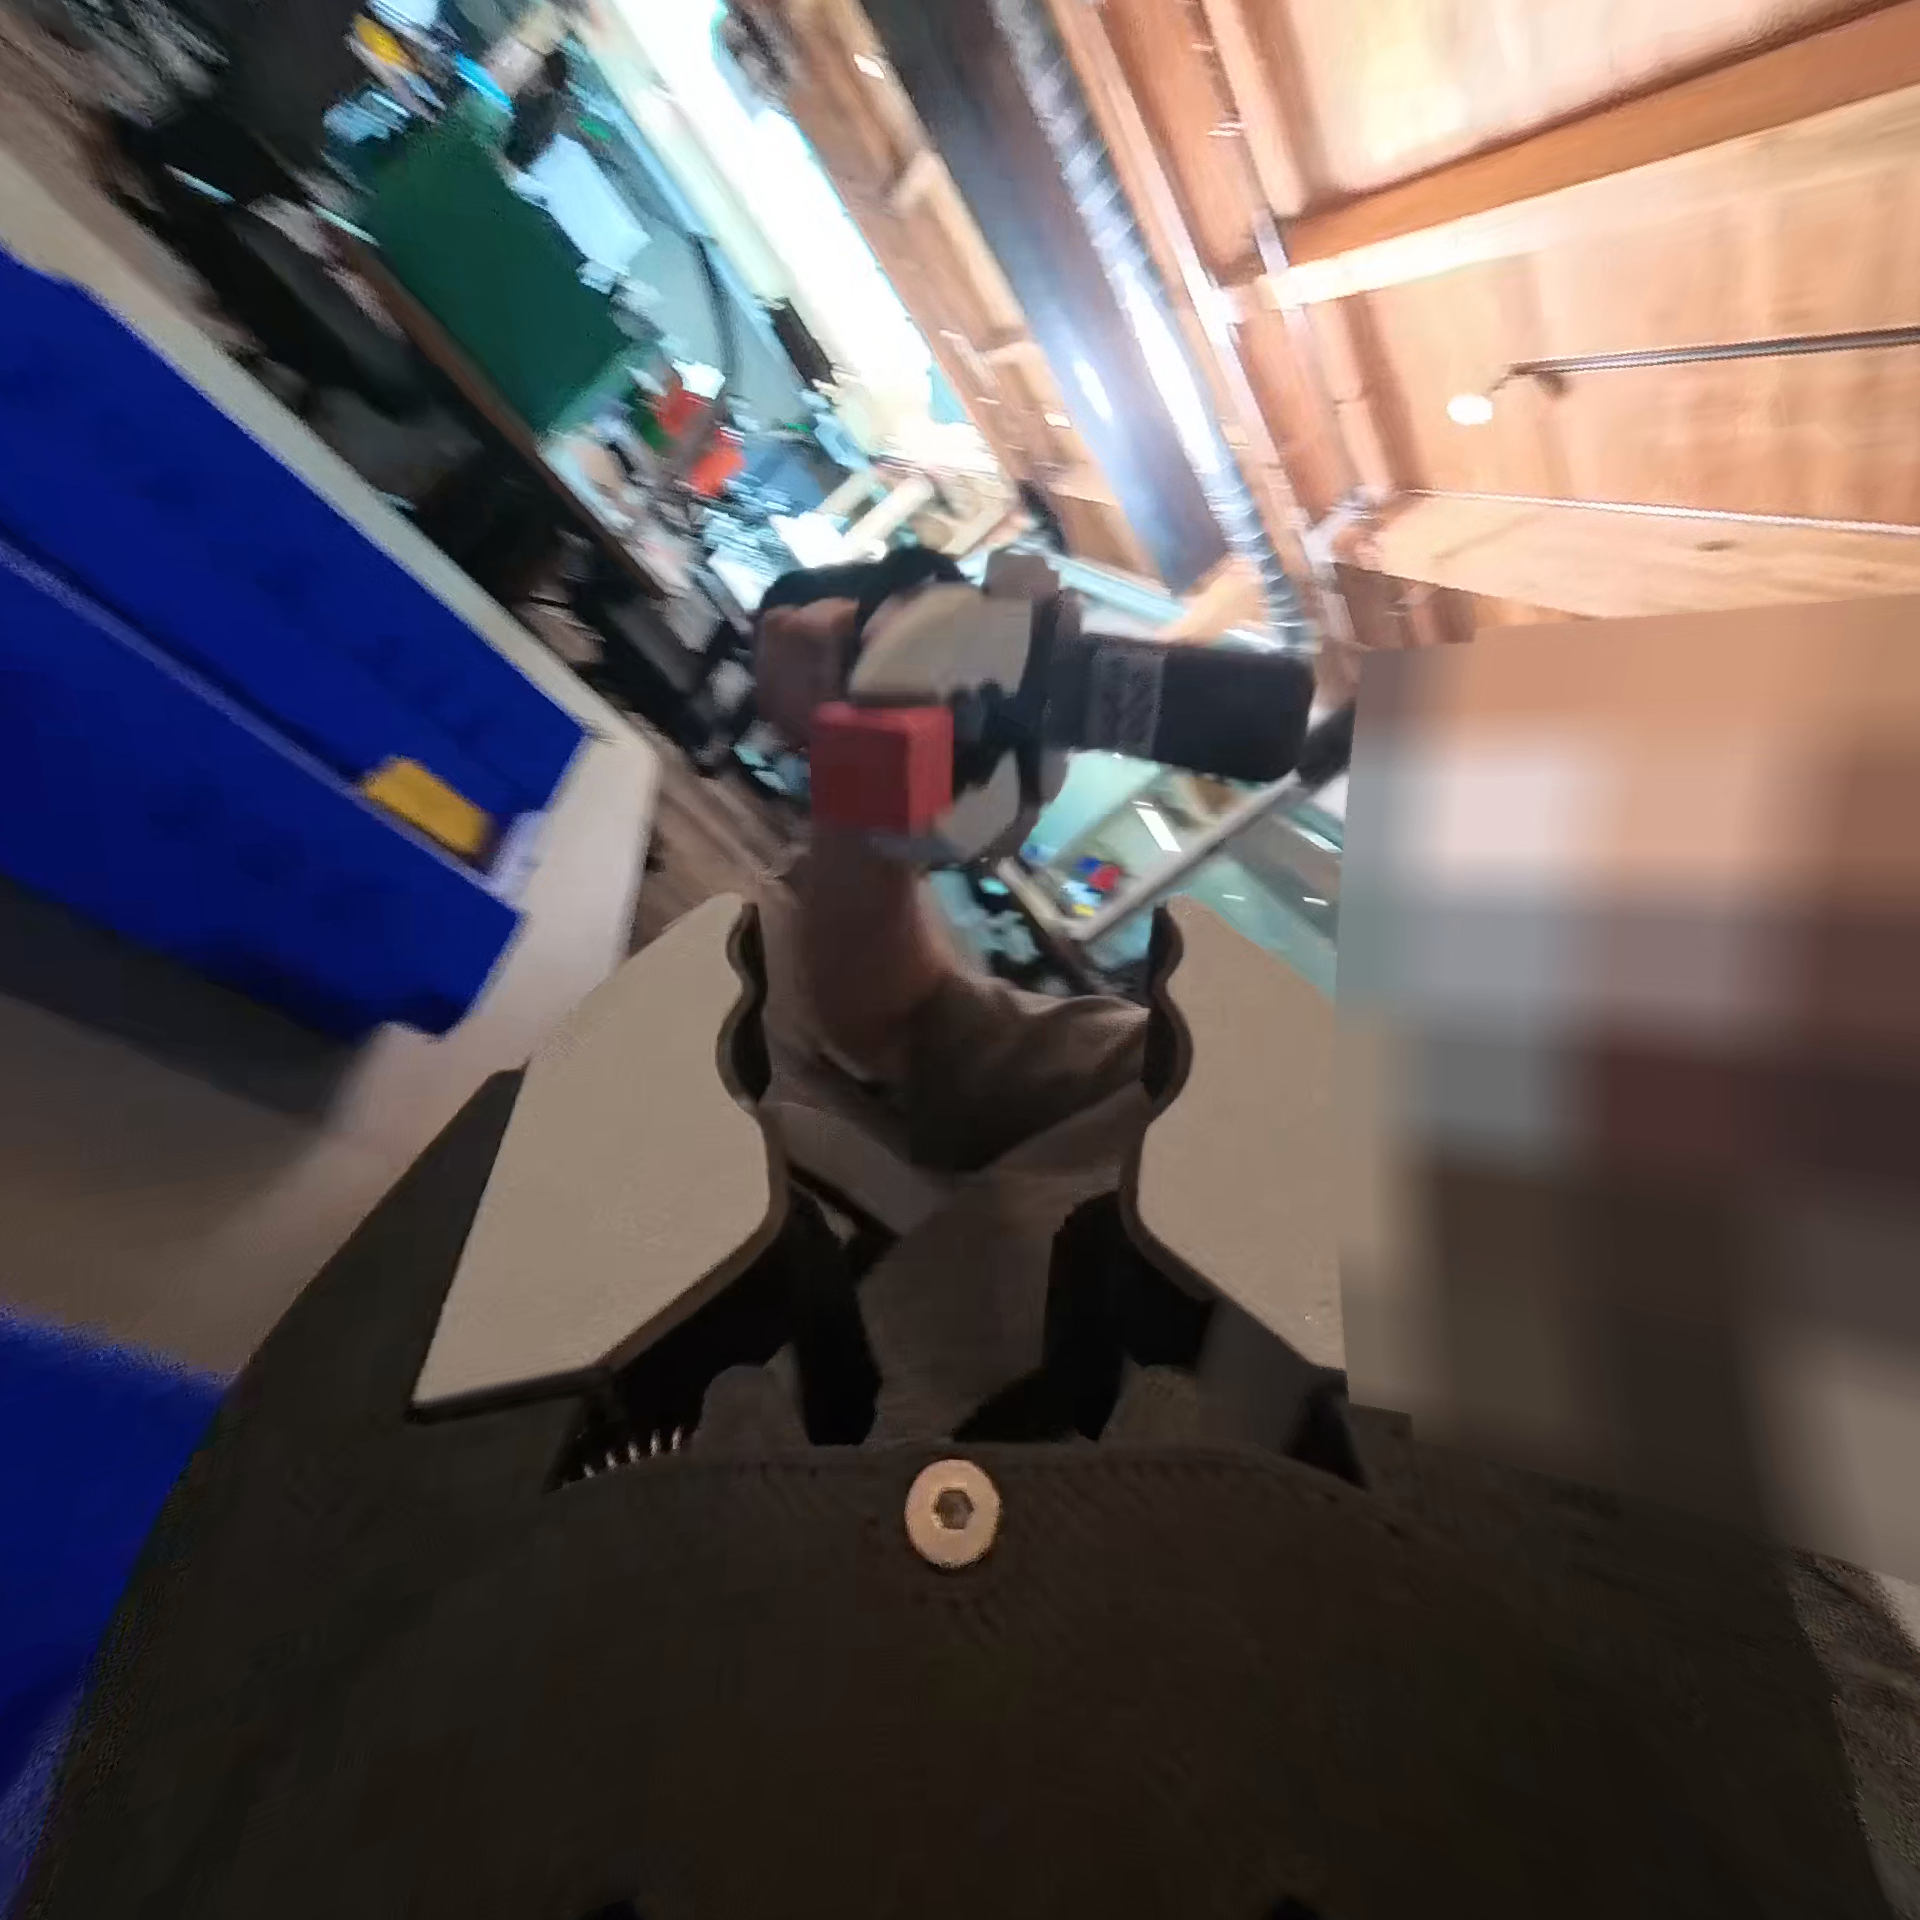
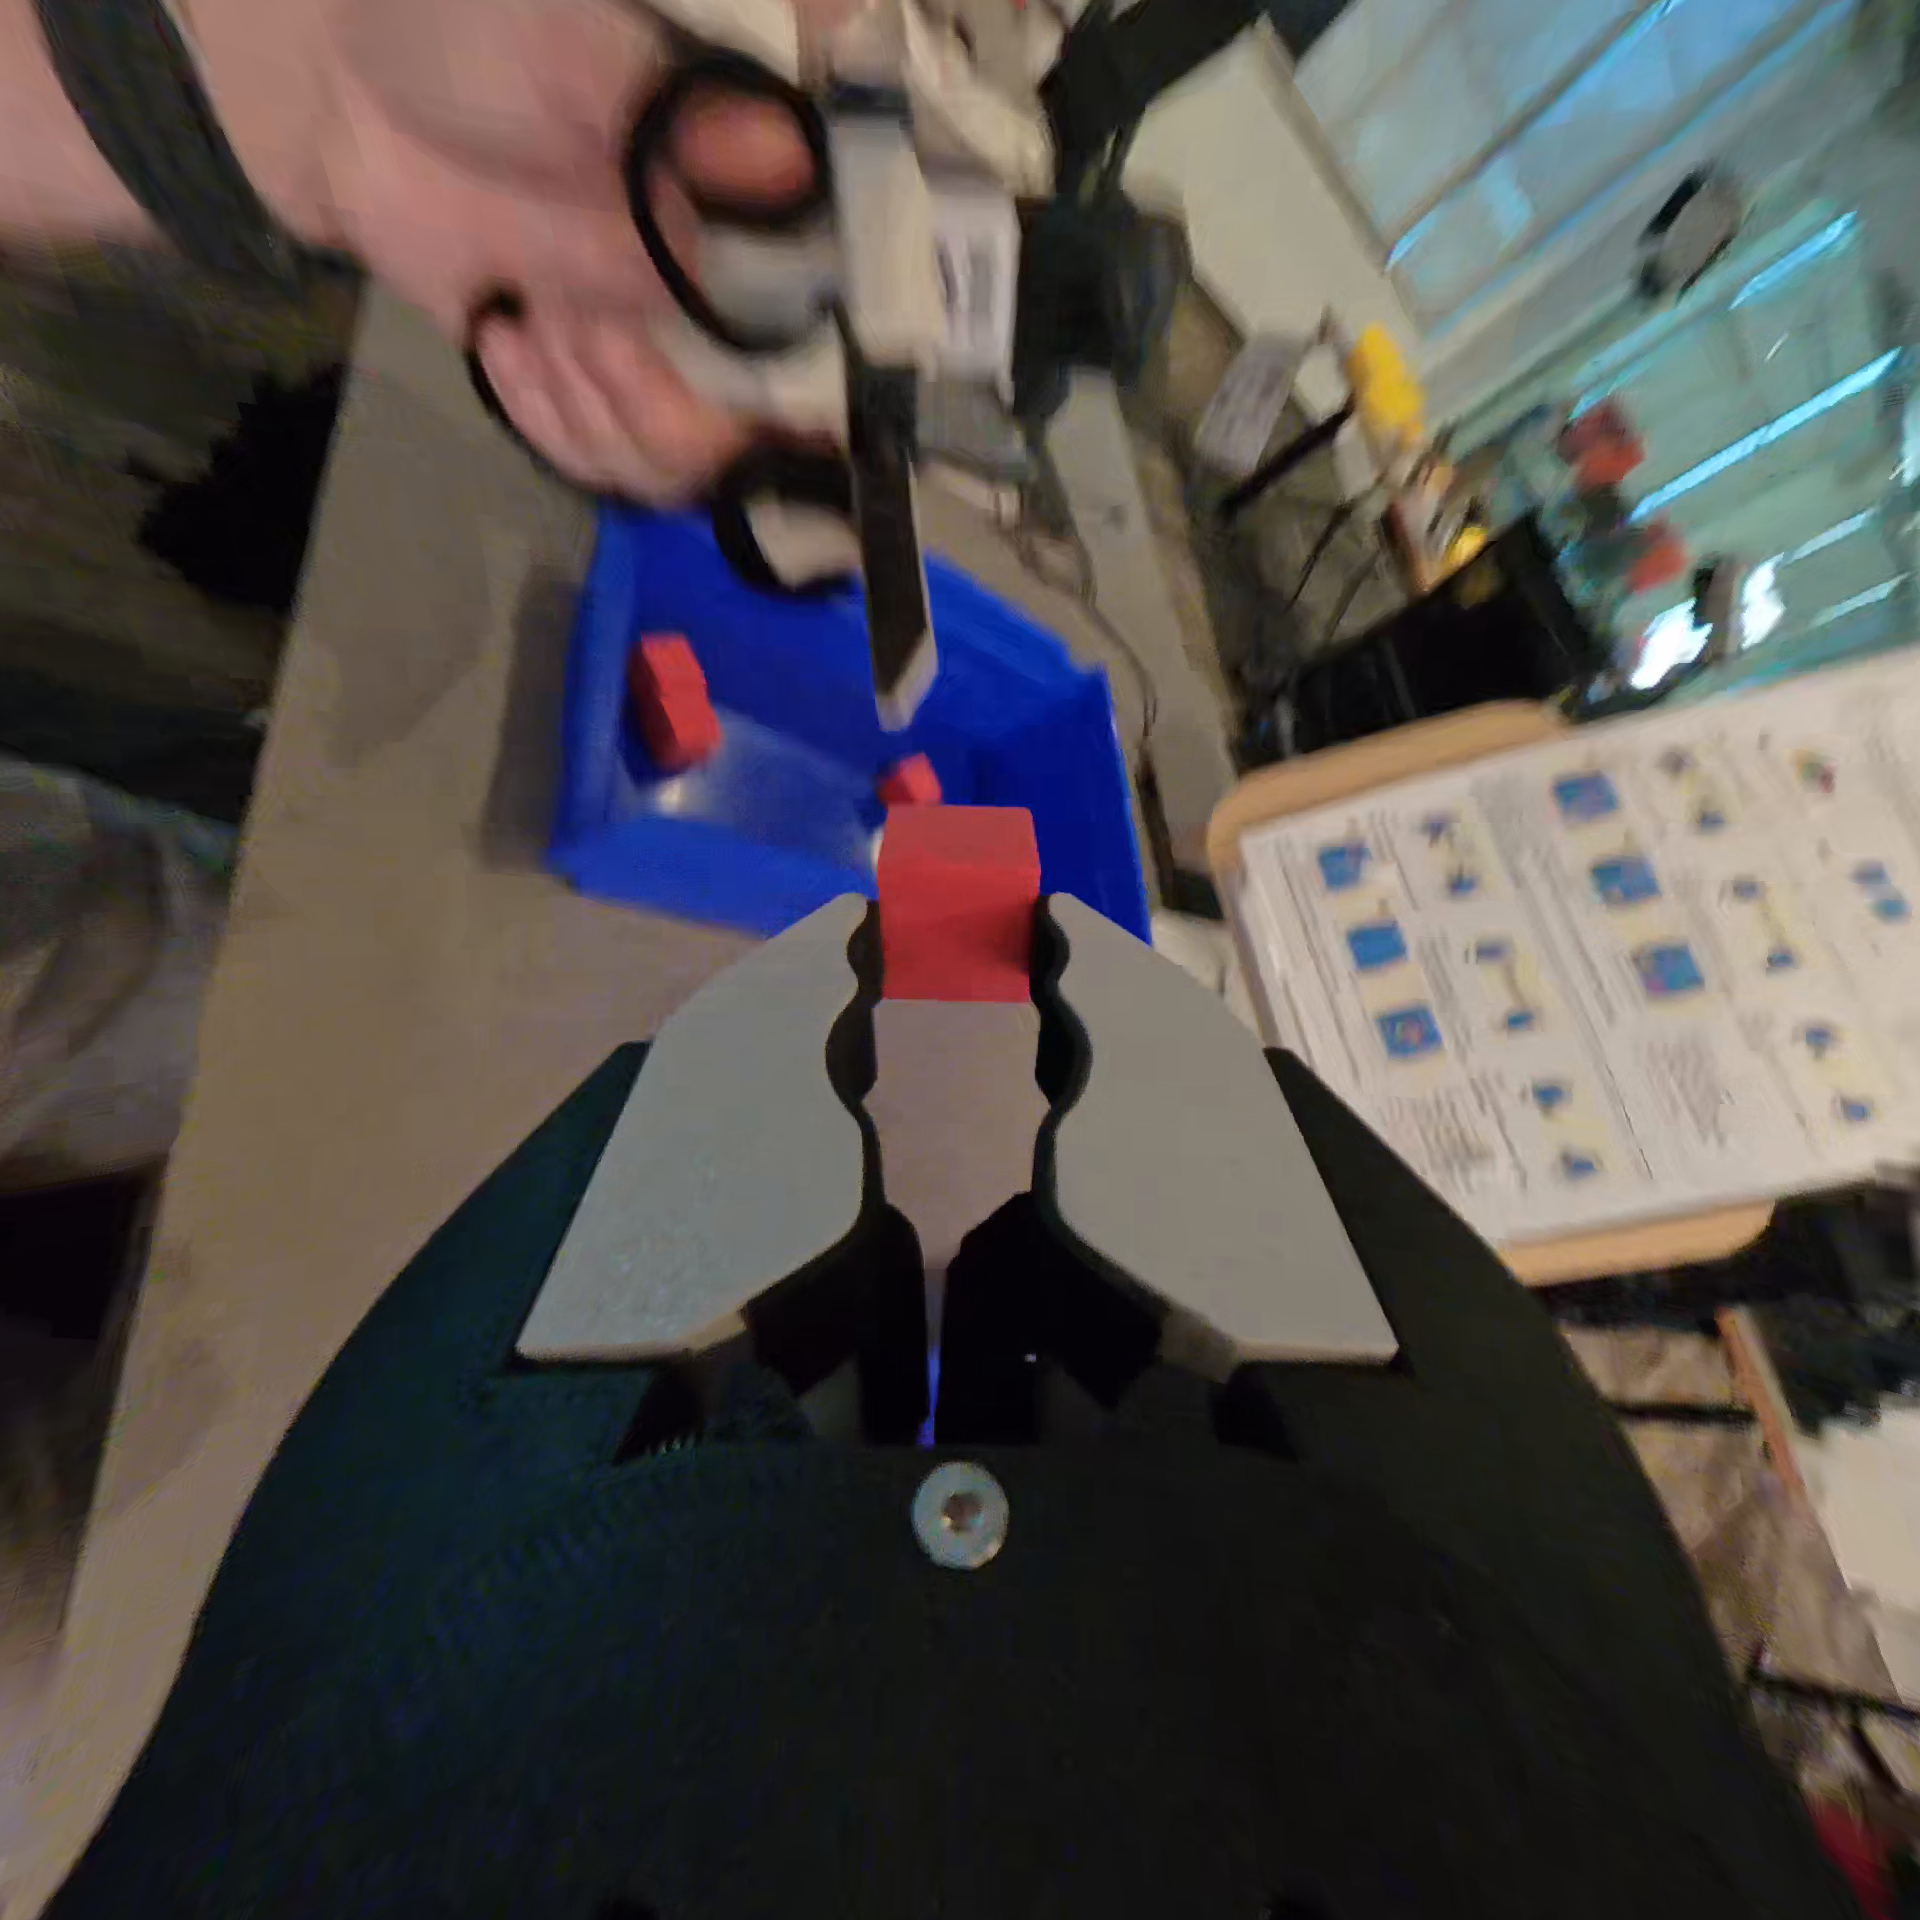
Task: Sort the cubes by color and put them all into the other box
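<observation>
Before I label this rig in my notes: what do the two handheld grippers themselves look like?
Both match. The right gripper and left gripper each have a black, ridged, 3D-printed body, a silver hex-socket screw at centre, and two flat grey fingers with wavy black inner pads. Seen from the right wrist view, the left one has grey handle parts with black finger loops. Sleeves are too blurred to tell.

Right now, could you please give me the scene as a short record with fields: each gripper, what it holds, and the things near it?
right gripper: shut on red block
left gripper: open, holds nothing
below right gripper: blue bin on grey table, with two more red blocks
beside bin: printed sheet on wooden board
image quality: both views blurred
</observation>
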Demonstrator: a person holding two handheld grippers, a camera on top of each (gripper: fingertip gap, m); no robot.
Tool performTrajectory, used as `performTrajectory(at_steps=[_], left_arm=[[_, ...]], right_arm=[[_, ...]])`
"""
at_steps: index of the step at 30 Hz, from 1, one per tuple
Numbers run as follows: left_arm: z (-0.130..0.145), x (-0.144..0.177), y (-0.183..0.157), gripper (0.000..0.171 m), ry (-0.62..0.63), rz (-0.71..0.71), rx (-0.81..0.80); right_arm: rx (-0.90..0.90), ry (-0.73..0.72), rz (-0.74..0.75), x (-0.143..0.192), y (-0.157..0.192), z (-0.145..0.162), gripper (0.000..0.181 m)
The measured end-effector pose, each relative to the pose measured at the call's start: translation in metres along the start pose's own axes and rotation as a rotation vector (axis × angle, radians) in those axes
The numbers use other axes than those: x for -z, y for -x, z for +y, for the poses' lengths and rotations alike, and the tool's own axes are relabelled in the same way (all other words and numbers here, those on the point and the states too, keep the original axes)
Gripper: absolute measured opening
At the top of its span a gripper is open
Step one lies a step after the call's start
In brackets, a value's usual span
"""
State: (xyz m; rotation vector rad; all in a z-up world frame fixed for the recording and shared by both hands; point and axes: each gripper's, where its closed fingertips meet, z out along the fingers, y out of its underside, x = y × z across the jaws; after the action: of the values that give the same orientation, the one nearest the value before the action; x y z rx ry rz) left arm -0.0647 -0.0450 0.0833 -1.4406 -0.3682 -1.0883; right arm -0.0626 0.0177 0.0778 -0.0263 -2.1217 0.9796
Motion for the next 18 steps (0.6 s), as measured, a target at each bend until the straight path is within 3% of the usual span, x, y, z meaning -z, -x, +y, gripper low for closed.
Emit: performTrajectory(at_steps=[1,5,10,14,18], left_arm=[[-0.004,0.008,0.005,0.071,-0.021,-0.057,-0.027],[-0.014,0.037,0.015,0.066,-0.101,-0.149,-0.046],[-0.019,0.053,0.015,0.056,-0.133,-0.167,-0.053],[-0.017,0.057,0.015,0.054,-0.114,-0.203,-0.075],[-0.016,0.061,0.013,0.054,-0.103,-0.218,-0.086]], right_arm=[[-0.029,0.070,-0.026,0.008,-0.014,0.024,0.027],[-0.116,0.448,-0.098,0.031,-0.072,0.156,0.027],[-0.132,0.859,-0.277,0.033,-0.081,0.297,0.026],[-0.072,1.055,-0.363,0.025,-0.078,0.363,0.027],[-0.057,1.170,-0.439,0.020,-0.071,0.398,0.028]])
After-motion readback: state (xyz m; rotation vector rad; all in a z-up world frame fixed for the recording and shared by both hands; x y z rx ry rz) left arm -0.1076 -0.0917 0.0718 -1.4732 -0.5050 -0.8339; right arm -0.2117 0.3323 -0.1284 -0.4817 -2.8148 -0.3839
